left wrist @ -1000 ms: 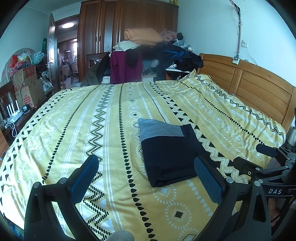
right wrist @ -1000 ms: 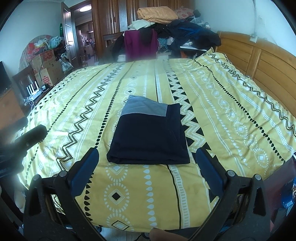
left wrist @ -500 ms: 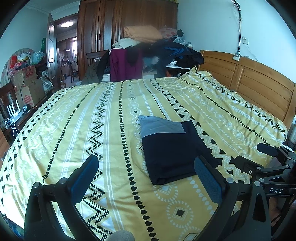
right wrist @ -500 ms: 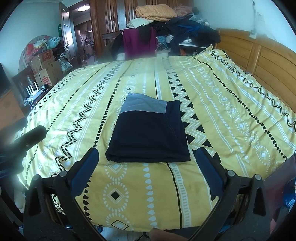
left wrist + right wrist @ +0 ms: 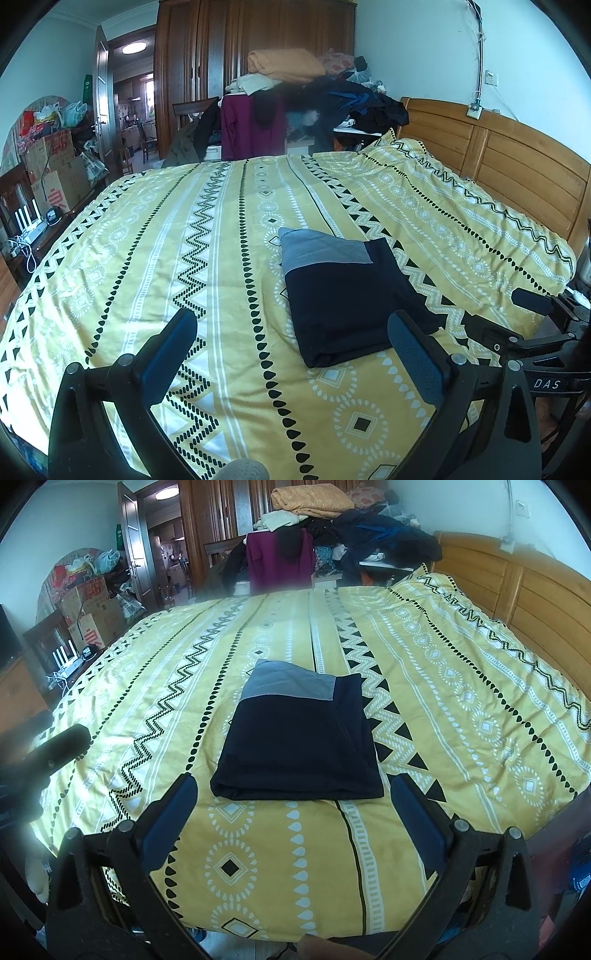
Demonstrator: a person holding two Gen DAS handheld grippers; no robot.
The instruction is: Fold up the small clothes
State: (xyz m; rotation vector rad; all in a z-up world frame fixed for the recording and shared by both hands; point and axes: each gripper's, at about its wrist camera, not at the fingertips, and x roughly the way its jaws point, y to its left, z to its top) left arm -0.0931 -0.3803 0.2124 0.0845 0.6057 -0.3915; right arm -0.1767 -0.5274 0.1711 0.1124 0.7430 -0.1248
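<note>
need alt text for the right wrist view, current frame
A folded navy garment with a grey panel lies flat on a yellow patterned bedspread, just ahead of the open, empty right tool. The left tool shows at the left edge; a wooden headboard stands at right and piled clothes behind.

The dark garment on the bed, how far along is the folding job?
Done: the dark garment lies on the yellow bedspread as a neat folded rectangle, its grey band at the far end. In hand: nothing; the left gripper and the right gripper are both open, short of the cloth and empty. Left: no other loose small garment lies on the bed; whether the pile of clothes behind counts, I cannot tell.
</note>
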